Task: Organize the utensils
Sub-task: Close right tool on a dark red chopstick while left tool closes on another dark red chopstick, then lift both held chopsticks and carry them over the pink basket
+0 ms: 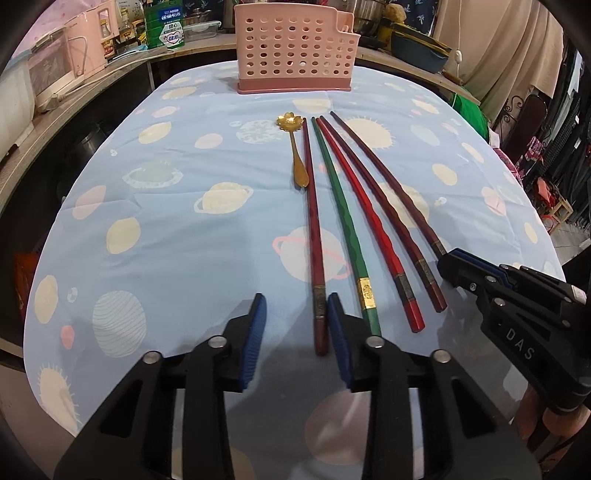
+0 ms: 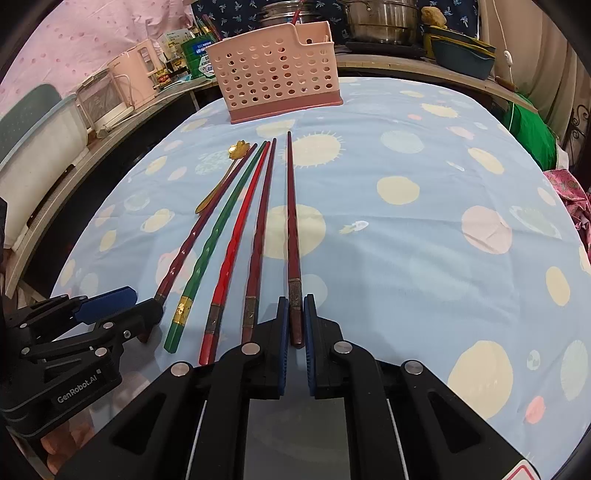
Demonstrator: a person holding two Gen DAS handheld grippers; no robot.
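Several chopsticks lie side by side on the blue planet-print tablecloth, with a gold flower-bowl spoon at their left. My left gripper is open and low over the cloth. The leftmost dark red chopstick has its end between the fingers, close to the right pad, with a wide gap to the left pad. A green and a red chopstick lie beside it. My right gripper is shut on the thick end of the rightmost dark red chopstick. A pink perforated utensil holder stands upright at the far edge.
A shelf with a pink kettle and white appliances runs along the left. Steel pots and a dark tub sit behind the table. A green bag hangs at the far right. The cloth right of the chopsticks is bare.
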